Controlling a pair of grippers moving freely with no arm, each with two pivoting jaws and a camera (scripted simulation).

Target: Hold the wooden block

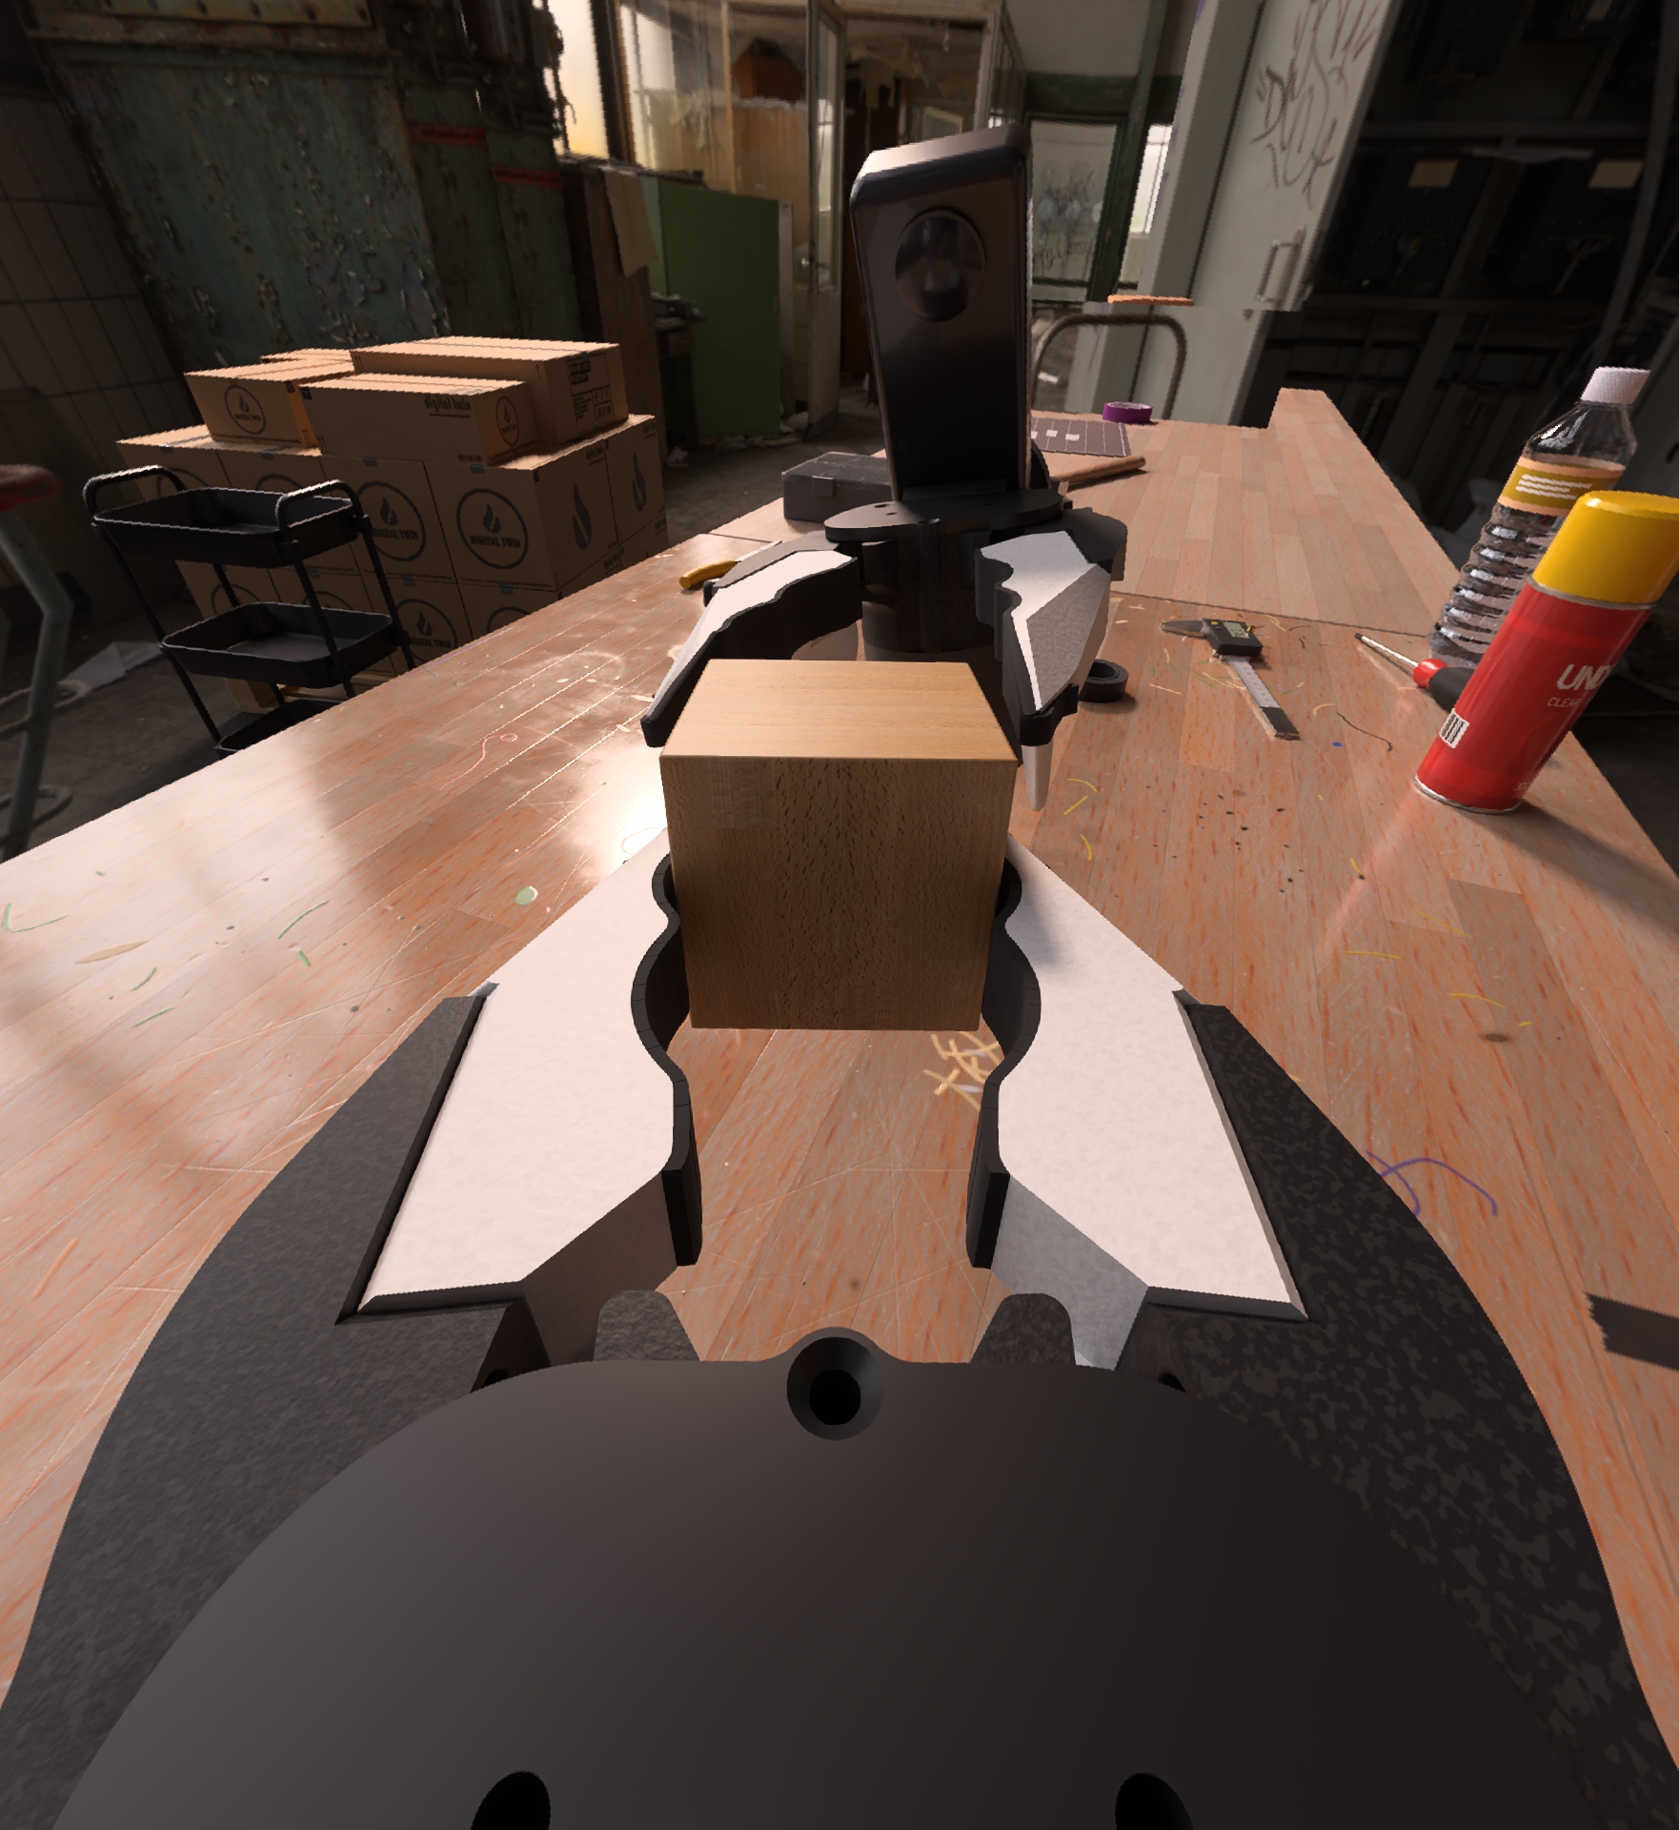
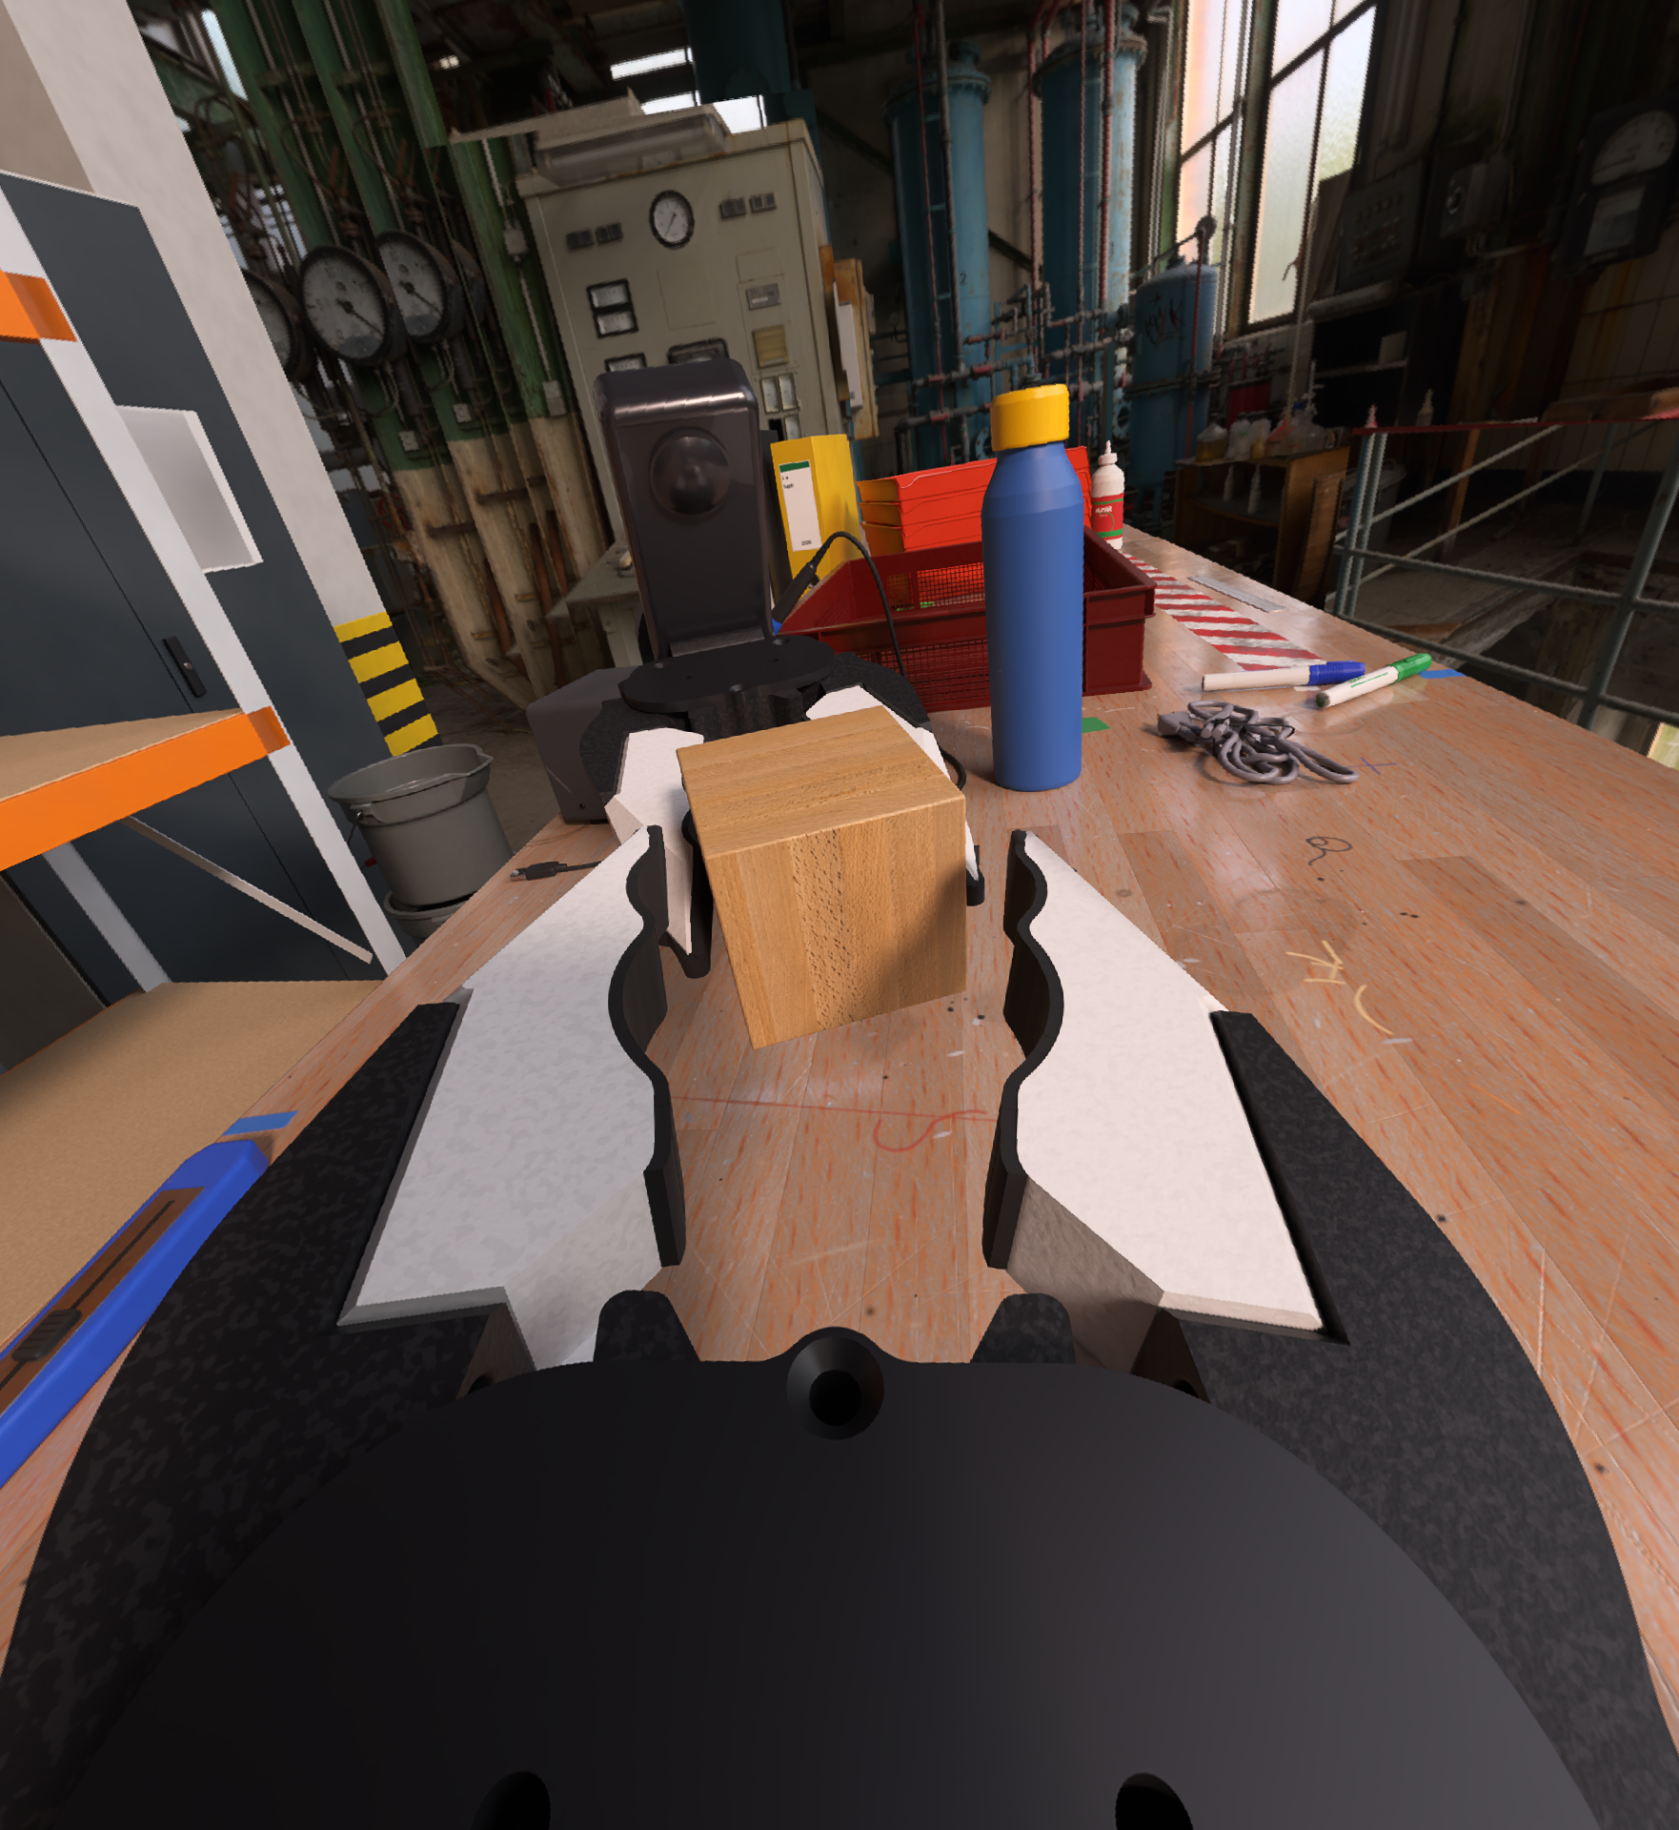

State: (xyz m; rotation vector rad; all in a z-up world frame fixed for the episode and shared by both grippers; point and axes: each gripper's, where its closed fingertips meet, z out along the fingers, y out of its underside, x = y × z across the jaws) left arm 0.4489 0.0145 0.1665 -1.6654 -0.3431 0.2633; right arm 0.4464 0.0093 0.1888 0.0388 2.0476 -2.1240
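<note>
The wooden block [image 1: 836, 842] is a light brown cube held a little above the workbench [image 1: 321, 891]. My left gripper [image 1: 836, 871] is shut on it, a fingertip pressed on each side. In the right wrist view the block [image 2: 836, 871] looks tilted. My right gripper [image 2: 836, 842] is open, with its fingertips either side of the block and a gap on both sides. The right gripper's fingers [image 1: 1053, 634] show behind the block in the left wrist view. The left gripper's fingers [image 2: 662, 792] show behind it in the right wrist view.
A red spray can [image 1: 1548, 673], a water bottle [image 1: 1548, 515], a caliper [image 1: 1232, 654] and a screwdriver [image 1: 1430, 673] stand to one side. A blue bottle [image 2: 1034, 614], a red crate [image 2: 944, 634], a grey cord [image 2: 1251, 753] and markers [image 2: 1331, 678] lie beyond. An orange shelf rack [image 2: 73, 792] borders the bench.
</note>
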